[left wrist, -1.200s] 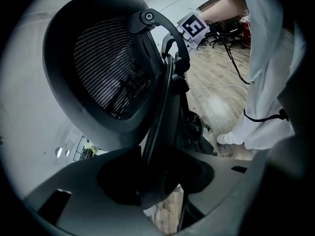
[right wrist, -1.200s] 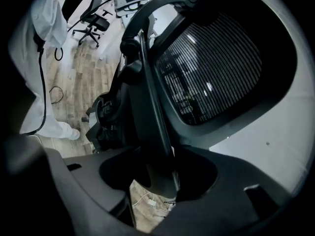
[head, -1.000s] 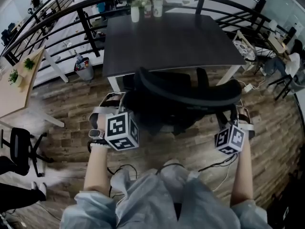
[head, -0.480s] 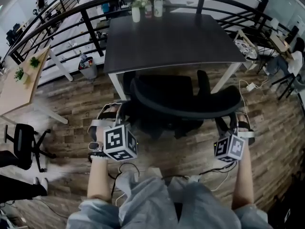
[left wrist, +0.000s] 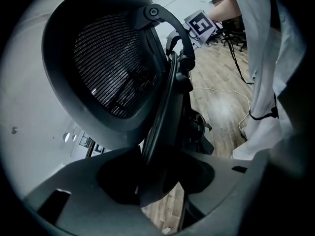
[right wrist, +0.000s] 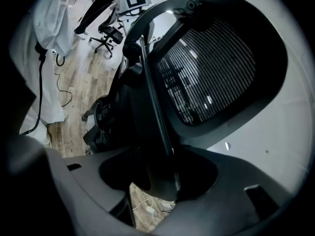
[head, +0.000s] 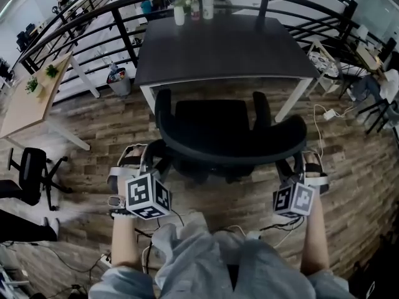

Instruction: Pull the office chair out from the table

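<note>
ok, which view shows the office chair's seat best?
Head view: the seat shows whole from above, in front of the table. Both gripper views show only the backrest and its rear frame close up, no seat.

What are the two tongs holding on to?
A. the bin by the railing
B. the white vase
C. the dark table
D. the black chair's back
D: the left tongs and the right tongs each pinch a side edge of the black chair's back.
</note>
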